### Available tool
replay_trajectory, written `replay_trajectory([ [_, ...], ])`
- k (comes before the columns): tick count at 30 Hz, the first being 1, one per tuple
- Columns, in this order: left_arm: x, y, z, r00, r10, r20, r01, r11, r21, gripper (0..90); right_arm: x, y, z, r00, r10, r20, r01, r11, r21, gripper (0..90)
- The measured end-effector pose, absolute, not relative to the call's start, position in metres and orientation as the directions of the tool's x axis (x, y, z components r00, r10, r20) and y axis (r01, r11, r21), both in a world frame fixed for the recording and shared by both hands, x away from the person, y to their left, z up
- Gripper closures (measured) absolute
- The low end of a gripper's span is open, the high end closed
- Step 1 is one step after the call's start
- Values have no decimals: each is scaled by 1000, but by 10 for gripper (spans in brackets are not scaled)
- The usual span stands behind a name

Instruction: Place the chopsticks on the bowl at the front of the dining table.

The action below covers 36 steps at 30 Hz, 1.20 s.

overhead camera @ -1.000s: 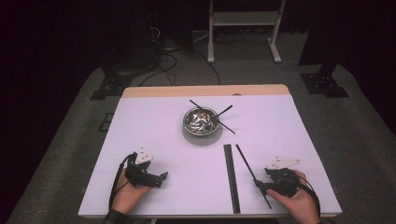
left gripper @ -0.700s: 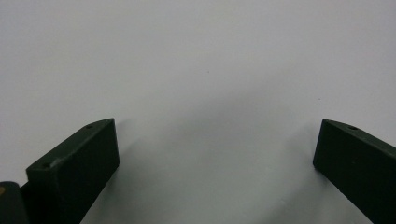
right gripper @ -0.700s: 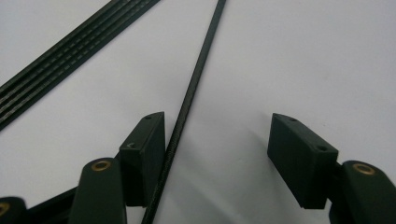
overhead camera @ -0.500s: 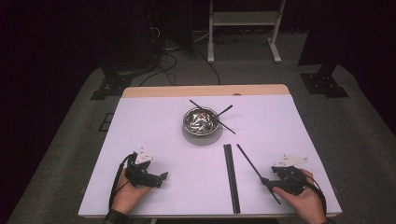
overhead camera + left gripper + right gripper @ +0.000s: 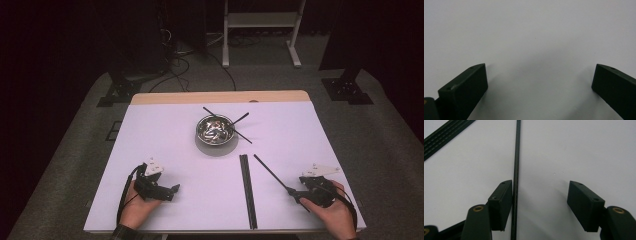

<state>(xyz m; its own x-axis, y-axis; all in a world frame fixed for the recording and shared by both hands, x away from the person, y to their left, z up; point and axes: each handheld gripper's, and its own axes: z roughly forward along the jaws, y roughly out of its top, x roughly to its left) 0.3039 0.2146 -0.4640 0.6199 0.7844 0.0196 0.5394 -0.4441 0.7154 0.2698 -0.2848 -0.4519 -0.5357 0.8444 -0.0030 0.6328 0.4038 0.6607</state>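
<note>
Both grippers rest low on the white table (image 5: 165,135) in the high view: the left gripper (image 5: 170,191) near the front left with its jaws spread over bare surface, the right gripper (image 5: 295,192) near the front right with its jaws spread at the near end of a thin black rod (image 5: 271,173) that runs away toward the table's middle. Just left of that rod lies a flat bundle of black rods (image 5: 247,187), set lengthwise and apart from it. A metal bowl (image 5: 215,131) stands mid-table; its contents are shiny and too small to identify, and more black rods (image 5: 235,129) cross behind and beside it. No writing or label can be read anywhere. Left gripper view: jaws wide apart, plain white table (image 5: 531,30) between them, nothing held. Right gripper view: jaws of the right gripper (image 5: 540,195) apart, the thin black rod (image 5: 517,157) lying against the inner face of the left-hand jaw, well clear of the other jaw, not pinched; the bundle of black rods (image 5: 444,136) shows at the upper left corner.
</note>
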Motion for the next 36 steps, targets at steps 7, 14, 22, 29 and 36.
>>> replay_trajectory([
  [7,304,215,-464,620,784,19,539,-444,715,0,271,-294,-452,-513,858,0,644,385,661,356],
  [14,304,215,-464,620,784,19,540,-444,715,0,271,-306,-452,-482,876,-1,657,362,661,353],
  [22,304,215,-464,620,784,19,540,-444,715,0,271,-307,-451,-492,871,-12,648,375,664,356],
  [29,304,215,-464,620,784,19,540,-444,715,0,275,-301,-450,-528,849,-6,630,396,668,356],
  [36,304,215,-464,619,785,17,540,-441,716,0,281,-295,-449,-553,833,2,618,409,671,361],
])
